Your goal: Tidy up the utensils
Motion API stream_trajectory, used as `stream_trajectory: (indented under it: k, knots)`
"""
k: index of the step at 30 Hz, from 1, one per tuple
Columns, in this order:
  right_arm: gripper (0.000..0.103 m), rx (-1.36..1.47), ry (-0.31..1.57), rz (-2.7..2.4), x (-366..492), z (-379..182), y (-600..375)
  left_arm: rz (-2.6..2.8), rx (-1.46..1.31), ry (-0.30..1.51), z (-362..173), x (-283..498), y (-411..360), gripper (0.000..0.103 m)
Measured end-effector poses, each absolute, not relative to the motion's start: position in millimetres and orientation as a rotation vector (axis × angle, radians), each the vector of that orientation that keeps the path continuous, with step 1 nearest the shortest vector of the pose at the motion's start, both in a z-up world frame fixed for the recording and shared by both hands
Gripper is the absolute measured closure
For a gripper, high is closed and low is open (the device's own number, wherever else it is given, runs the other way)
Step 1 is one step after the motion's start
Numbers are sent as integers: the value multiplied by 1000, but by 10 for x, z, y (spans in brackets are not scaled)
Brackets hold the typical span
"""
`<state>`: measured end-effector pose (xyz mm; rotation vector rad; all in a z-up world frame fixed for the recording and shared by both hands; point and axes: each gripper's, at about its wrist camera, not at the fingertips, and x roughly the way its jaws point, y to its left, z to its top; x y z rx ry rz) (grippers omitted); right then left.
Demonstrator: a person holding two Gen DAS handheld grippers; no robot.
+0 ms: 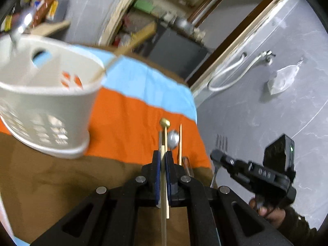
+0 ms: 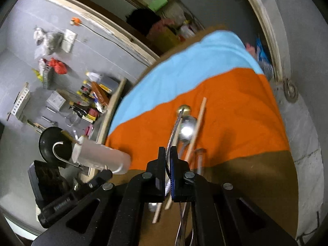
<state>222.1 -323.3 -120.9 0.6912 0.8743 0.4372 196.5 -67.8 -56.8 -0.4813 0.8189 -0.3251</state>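
Observation:
My left gripper (image 1: 163,153) is shut on wooden chopsticks (image 1: 163,194) that run straight through its blue pads, raised above the orange and blue cloth (image 1: 127,123). On the cloth ahead lie a gold spoon (image 1: 165,122), a silver spoon (image 1: 173,139) and a loose chopstick (image 1: 180,143). The white utensil basket (image 1: 41,102) stands to the left, blurred, with a wooden spatula (image 1: 131,43) and a metal ladle in it. My right gripper (image 2: 168,149) is shut on a thin steel utensil (image 2: 174,131) seen edge-on. The right gripper (image 1: 215,156) also shows at the table's right edge.
The cloth ends at the table's right edge (image 1: 205,143), with grey floor (image 1: 266,112) beyond. A clear-handled item (image 2: 199,157) lies beside the spoons. A white cylinder (image 2: 102,157) juts in at the left of the right wrist view. Clutter lines the far wall.

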Motion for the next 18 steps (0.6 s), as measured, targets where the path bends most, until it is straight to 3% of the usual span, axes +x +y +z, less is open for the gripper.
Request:
stream_trajectory:
  k: [11,18]
  knots:
    - [100,635,638,484,1863,-303,-2747,-293,-465,555,364,1758,126,98]
    - [100,583,557,509,1891,126,-2367,-246,-509,483,583,1929,731,98]
